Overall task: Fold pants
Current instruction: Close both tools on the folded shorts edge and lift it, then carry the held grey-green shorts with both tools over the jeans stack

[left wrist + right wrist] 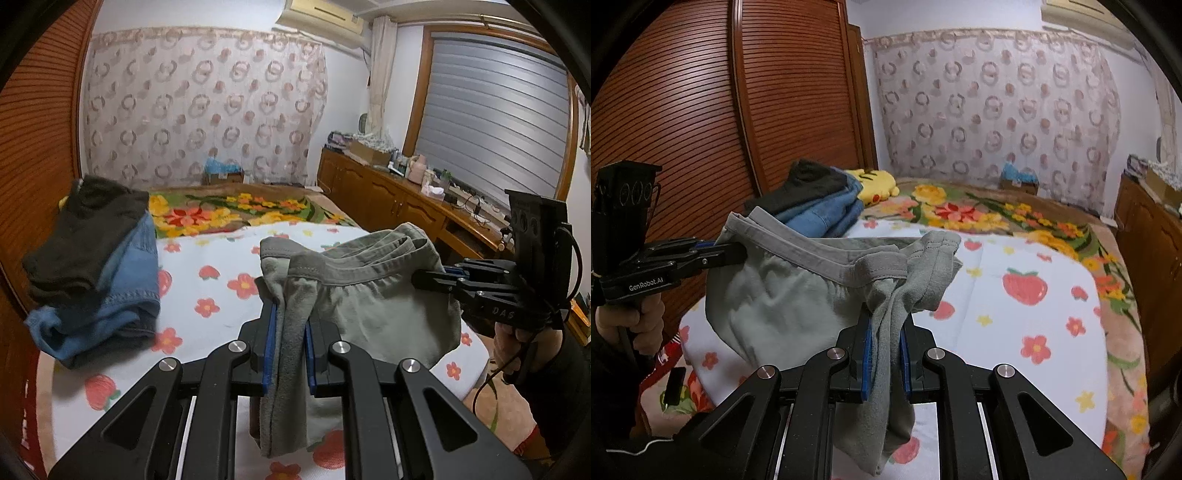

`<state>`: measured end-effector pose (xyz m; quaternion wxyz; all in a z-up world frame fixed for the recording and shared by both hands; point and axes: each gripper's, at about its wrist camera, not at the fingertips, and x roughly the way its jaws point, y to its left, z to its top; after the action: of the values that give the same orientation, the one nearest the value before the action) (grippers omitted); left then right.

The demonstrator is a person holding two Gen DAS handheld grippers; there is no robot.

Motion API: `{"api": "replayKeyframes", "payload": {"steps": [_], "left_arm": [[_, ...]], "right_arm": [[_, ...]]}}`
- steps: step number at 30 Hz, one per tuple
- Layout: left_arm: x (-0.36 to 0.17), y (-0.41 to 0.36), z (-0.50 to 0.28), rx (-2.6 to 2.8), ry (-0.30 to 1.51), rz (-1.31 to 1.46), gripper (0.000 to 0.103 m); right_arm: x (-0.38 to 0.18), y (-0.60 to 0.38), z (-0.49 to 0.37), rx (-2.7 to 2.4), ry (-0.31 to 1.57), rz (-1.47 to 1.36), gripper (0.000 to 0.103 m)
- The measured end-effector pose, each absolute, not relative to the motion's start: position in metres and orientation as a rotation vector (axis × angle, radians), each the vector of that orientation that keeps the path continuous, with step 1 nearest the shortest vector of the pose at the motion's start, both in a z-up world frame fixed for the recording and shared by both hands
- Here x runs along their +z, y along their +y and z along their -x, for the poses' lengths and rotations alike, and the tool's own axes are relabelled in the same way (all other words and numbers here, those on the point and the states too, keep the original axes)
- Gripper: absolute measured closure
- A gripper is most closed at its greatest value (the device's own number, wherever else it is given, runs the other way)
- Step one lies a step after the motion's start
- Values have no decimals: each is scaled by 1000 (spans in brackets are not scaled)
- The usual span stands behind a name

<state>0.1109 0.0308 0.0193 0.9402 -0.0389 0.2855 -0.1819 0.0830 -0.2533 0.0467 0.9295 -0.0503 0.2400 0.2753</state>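
Grey-green pants (373, 299) hang in the air above the bed, held by the waistband between both grippers. My left gripper (291, 314) is shut on one end of the waistband; it also shows in the right wrist view (735, 253) at the left. My right gripper (886, 332) is shut on the other end of the pants (783, 295); it shows in the left wrist view (424, 278) at the right. The waistband is stretched between them and the cloth sags below.
The bed has a white sheet with strawberries and flowers (214, 280) and a floral blanket (236, 210) behind. A pile of folded dark and blue clothes (96, 269) lies at the left by the wooden wardrobe (701, 110). A cluttered wooden sideboard (406, 199) runs along the right.
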Motion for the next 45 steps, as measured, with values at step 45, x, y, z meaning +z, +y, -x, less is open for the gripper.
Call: {"api": "replayKeyframes", "payload": {"steps": [45], "left_arm": [[28, 179, -184, 3, 434, 225, 88]], "right_arm": [[102, -82, -313, 798, 385, 422, 91]]}}
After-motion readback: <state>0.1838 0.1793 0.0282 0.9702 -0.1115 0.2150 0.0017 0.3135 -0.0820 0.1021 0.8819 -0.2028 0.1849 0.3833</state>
